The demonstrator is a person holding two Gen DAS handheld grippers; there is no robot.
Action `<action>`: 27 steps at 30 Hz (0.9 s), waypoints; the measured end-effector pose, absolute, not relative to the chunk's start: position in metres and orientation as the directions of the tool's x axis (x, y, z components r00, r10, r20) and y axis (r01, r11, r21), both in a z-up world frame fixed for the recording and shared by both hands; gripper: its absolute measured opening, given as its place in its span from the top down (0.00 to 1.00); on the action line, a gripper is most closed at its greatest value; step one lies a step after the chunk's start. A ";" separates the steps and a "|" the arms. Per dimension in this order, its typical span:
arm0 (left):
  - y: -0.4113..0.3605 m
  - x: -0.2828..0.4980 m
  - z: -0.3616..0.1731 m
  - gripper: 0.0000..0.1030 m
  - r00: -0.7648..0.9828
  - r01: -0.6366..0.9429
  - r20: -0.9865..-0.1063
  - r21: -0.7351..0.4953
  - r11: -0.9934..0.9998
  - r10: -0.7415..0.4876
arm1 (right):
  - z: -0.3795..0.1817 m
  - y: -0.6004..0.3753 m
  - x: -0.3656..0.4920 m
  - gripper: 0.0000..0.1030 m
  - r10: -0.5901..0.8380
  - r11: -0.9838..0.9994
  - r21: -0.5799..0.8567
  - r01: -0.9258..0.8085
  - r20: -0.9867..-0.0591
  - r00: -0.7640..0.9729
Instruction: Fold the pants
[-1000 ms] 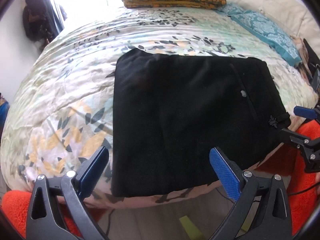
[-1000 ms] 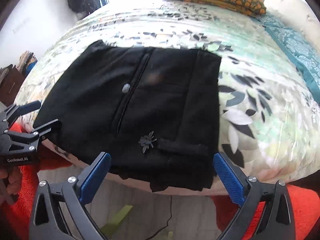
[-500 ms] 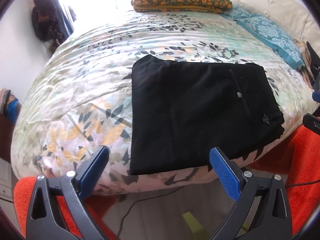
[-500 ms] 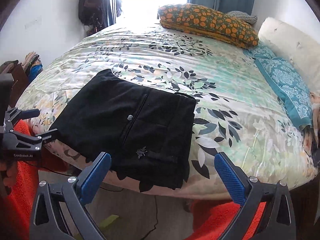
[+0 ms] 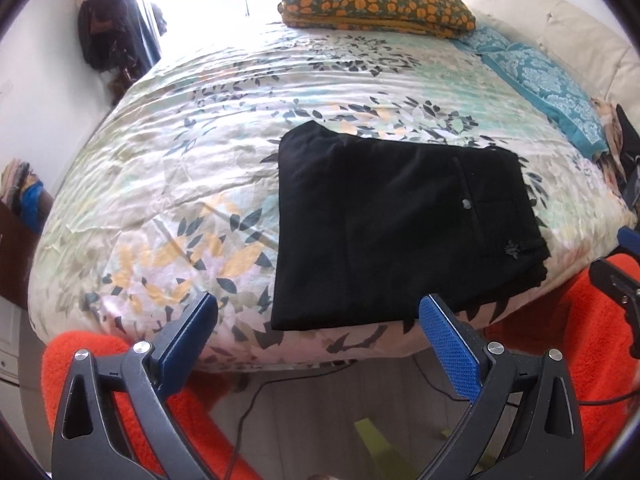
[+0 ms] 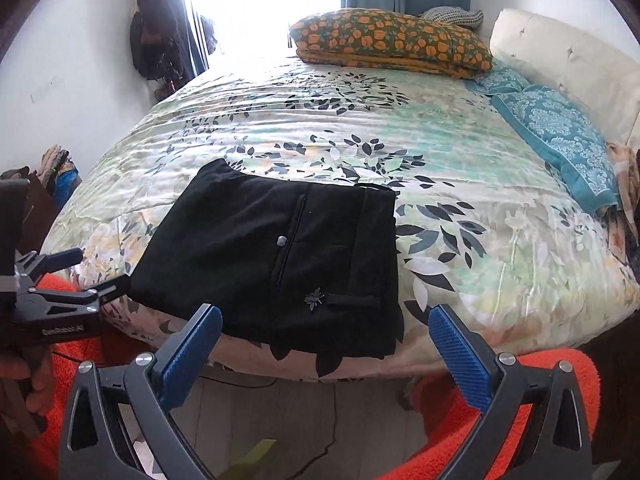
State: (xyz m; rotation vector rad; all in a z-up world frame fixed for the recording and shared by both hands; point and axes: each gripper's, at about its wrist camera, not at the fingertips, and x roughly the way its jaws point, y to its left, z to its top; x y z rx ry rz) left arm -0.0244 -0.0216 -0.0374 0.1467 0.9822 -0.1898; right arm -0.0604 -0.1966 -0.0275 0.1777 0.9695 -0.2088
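- You are pulling both grippers back from the pants point(image 5: 404, 232): a second ago they filled each view, and now the whole bed point(image 5: 200, 152) is showing around them.
- The pants are lying as a flat black rectangle at the bed's near edge, touched by neither gripper, so the folding is looking finished.
- You are holding the left gripper point(image 5: 318, 332) with jaws wide apart and empty, off the bed's near edge.
- The right gripper point(image 6: 326, 338) is likewise gaping, gripping nothing.
- The right view is showing the left gripper's side point(image 6: 60, 280) just beside the pants' left edge; the left view is catching only a sliver of the right gripper.
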 end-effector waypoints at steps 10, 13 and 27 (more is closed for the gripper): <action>0.001 0.042 -0.068 0.01 0.490 0.290 -0.850 -0.050 0.956 -0.193 | -0.071 -0.263 -0.041 0.00 0.129 0.928 0.303 0.219 -0.810 0.572; 0.001 0.079 -0.097 0.02 0.414 0.327 -0.882 -0.087 0.941 -0.225 | -0.104 -0.286 -0.013 0.00 0.197 0.930 0.323 0.173 -0.839 0.507; -0.023 0.108 -0.150 0.05 0.214 0.395 -0.907 -0.258 0.882 -0.361 | -0.181 -0.311 0.029 0.29 0.469 0.800 0.575 0.173 -0.778 0.418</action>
